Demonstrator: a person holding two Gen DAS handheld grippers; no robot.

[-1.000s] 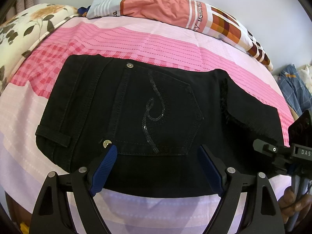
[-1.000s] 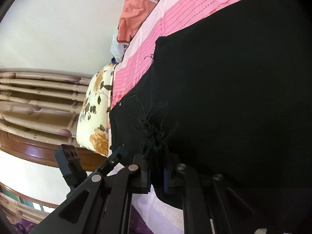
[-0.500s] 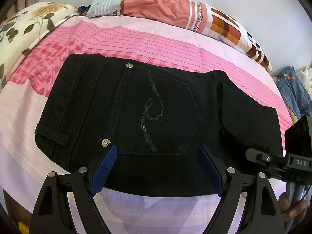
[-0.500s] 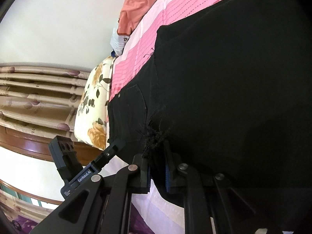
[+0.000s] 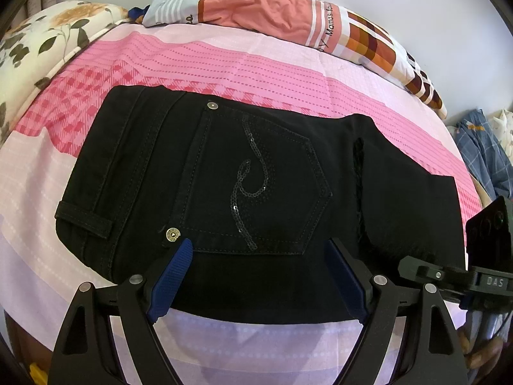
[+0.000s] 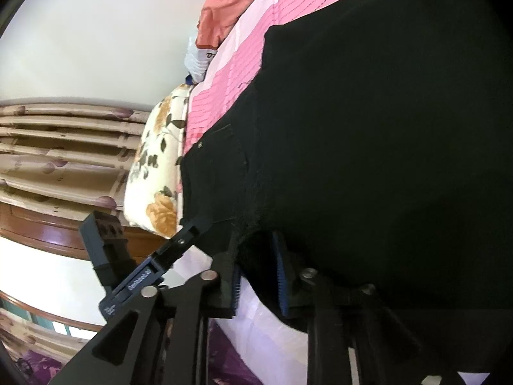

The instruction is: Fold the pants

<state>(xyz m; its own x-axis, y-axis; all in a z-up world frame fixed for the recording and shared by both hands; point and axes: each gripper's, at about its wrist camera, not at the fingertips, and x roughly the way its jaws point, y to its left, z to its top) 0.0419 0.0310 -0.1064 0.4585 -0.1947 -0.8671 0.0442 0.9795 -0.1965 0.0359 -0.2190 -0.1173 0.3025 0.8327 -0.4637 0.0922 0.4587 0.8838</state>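
Pants (image 5: 256, 192): black, laid flat in a folded bundle on the pink striped bedsheet (image 5: 256, 73), with the back pocket (image 5: 256, 189) and its sequin swirl facing up; a leg panel with a frayed edge is folded over the right part of the bundle.

Left gripper (image 5: 256, 272): held above the near edge of the pants with its blue pads (image 5: 170, 279) spread wide; nothing is pinched between them, and whether the pads touch the cloth cannot be told.

Right gripper (image 6: 256, 263): set at the frayed corner of the folded leg panel (seen close up in the right wrist view); its jaws have just been opening, and a narrow gap is seen between the pads, with black cloth lying in that gap but no longer squeezed.

Bedding: a floral pillow (image 5: 41, 38) is seen at the left end of the bed, and an orange and white patterned quilt (image 5: 288, 12) is bunched along the far edge against the wall.

Side: blue checked cloth (image 5: 484, 154) is seen past the right edge of the bed.
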